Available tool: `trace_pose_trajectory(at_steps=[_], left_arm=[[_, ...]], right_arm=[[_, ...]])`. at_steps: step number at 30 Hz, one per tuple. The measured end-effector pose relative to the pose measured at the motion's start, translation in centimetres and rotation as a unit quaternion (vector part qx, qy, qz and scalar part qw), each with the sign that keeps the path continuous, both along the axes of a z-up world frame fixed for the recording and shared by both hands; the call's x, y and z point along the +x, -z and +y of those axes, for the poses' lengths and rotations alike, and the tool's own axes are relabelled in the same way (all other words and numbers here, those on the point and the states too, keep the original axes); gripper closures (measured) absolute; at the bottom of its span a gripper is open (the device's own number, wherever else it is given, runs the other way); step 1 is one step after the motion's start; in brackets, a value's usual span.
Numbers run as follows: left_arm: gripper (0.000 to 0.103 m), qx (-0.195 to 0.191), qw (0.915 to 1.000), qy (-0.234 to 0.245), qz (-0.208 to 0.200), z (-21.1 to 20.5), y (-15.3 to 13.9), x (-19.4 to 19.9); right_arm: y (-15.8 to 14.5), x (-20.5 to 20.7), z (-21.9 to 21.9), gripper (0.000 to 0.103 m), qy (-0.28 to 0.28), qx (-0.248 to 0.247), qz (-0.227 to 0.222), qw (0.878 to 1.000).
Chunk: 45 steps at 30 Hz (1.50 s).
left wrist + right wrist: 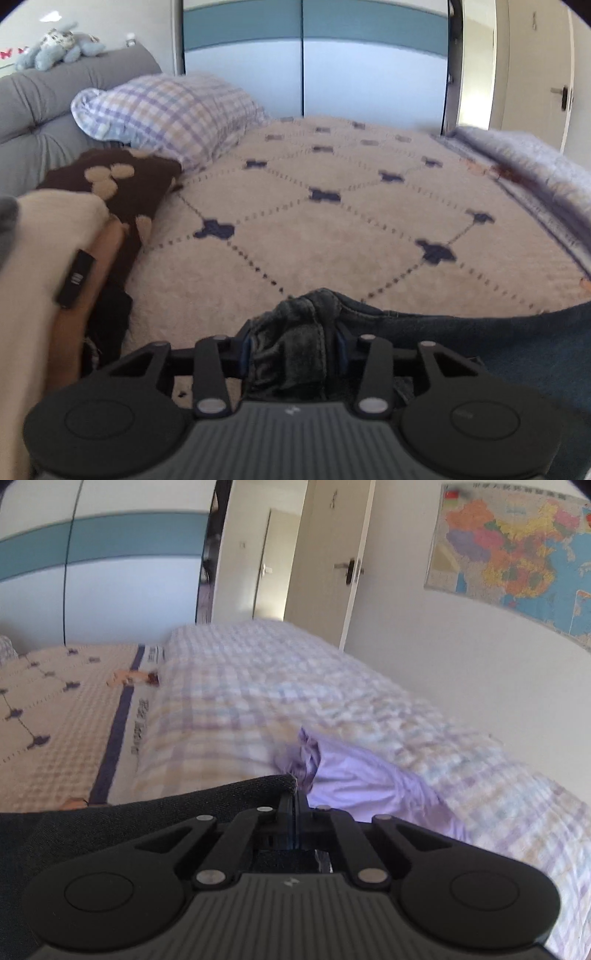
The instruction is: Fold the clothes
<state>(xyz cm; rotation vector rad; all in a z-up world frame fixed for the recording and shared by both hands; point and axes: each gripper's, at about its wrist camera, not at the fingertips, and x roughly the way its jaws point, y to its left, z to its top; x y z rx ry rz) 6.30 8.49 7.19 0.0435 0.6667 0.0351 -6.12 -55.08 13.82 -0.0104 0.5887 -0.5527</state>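
I see a bright, sunny room, but the checked quilt (295,701) looks smeared and edges bend (round lens).

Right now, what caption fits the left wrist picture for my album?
Left gripper clamps bunched dark jeans above a cream patterned blanket.

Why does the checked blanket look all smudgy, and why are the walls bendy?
Right wrist view: the checked blanket is smeared by motion blur, while the right gripper stays crisp. Left wrist view: the fisheye lens curves the wardrobe and darkens the corners; the beige blanket looks soft.
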Motion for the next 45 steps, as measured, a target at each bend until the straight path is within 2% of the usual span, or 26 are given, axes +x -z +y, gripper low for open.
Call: trace_pose_trajectory(at_steps=[1,3,4,6,8,9,11,12,14,15,16,17,18,20,23,26,29,32,35,38,40,43,45], left_arm=[[0.042,0.015,0.9999,0.004,0.006,-0.4,0.5,0.5],[0.036,0.044,0.9988,0.011,0.017,-1.2,1.6,1.6],[0.033,0.057,0.9981,0.013,0.018,-1.5,1.8,1.9],[0.025,0.077,0.9969,0.015,0.001,-1.7,0.5,1.0],[0.02,0.094,0.9952,0.013,-0.022,-1.8,-1.1,-0.4],[0.019,0.1,0.9943,0.012,-0.032,-1.8,-1.8,-1.1],[0.014,0.096,0.9941,0.008,-0.05,-1.8,-3.4,-2.8],[0.01,0.085,0.9946,0.01,-0.059,-1.6,-3.8,-3.9],[0.009,0.064,0.995,0.014,-0.074,-1.4,-4.5,-6.2],[0.009,0.054,0.9956,0.02,-0.074,-1.3,-4.2,-7.2],[0.009,0.038,0.9966,0.029,-0.067,-1.1,-3.5,-7.8],[0.009,0.022,0.9972,0.038,-0.06,-1.0,-2.9,-8.5],[0.009,0.008,0.9975,0.045,-0.053,-0.9,-2.1,-8.9],[0.01,-0.008,0.9977,0.054,-0.04,-1.2,-0.6,-8.3],[0.011,-0.002,0.9959,0.082,-0.04,-2.4,0.5,-6.6],[0.01,0.044,0.9963,0.07,-0.022,-3.1,1.8,-4.0],[0.009,0.062,0.9962,0.061,-0.004,-2.6,2.8,-1.7],[0.009,0.046,0.9968,0.065,0.005,-1.6,2.9,-0.7],[0.021,0.033,0.998,0.054,0.004,-0.8,1.9,-1.5],[0.021,-0.007,0.9982,0.059,-0.011,0.2,0.8,-4.4],[0.02,-0.017,0.9979,0.06,-0.013,0.6,0.7,-6.2],[0.02,-0.029,0.9975,0.062,-0.019,0.8,0.6,-8.7],[0.02,-0.033,0.9964,0.072,-0.032,1.0,-0.1,-9.7]], right_arm=[[1.0,1.3,-0.5,0.102,0.01,0.007,0.028,1.0],[2.3,2.1,-0.7,0.101,0.052,-0.023,0.053,0.997],[2.4,1.8,-0.6,0.098,0.065,-0.033,0.047,0.996],[1.8,0.5,-0.8,0.094,0.077,-0.024,0.014,0.997],[1.1,-0.9,-0.4,0.09,0.096,-0.036,-0.007,0.995],[0.5,-1.9,0.2,0.088,0.105,-0.043,-0.024,0.993],[-0.5,-3.9,1.6,0.087,0.093,-0.025,-0.056,0.994],[-0.7,-4.8,2.7,0.086,0.077,-0.006,-0.068,0.995],[-0.7,-6.4,5.6,0.082,0.031,0.033,-0.083,0.995],[-0.4,-7.1,7.4,0.075,0.0,0.054,-0.085,0.995],[0.5,-7.7,9.2,0.068,-0.049,0.086,-0.076,0.992],[1.5,-8.2,11.1,0.065,-0.099,0.118,-0.066,0.986],[2.5,-8.7,13.1,0.065,-0.149,0.151,-0.054,0.976],[5.6,-9.1,17.5,0.065,-0.252,0.225,-0.01,0.941],[10.0,-8.0,25.2,0.065,-0.361,0.24,0.061,0.899],[11.8,-6.1,31.4,0.065,-0.415,0.222,0.092,0.878],[11.7,-3.6,34.7,0.064,-0.434,0.178,0.077,0.88],[10.8,-2.1,35.9,0.065,-0.444,0.141,0.05,0.883],[9.2,-1.6,36.0,0.065,-0.45,0.112,0.007,0.886],[7.9,-2.0,34.9,0.062,-0.472,0.12,-0.03,0.873],[8.7,-1.5,34.8,0.052,-0.486,0.131,-0.012,0.864],[10.9,-0.4,35.6,0.052,-0.49,0.133,0.033,0.861],[11.1,-0.5,36.2,0.052,-0.492,0.111,0.034,0.863]])
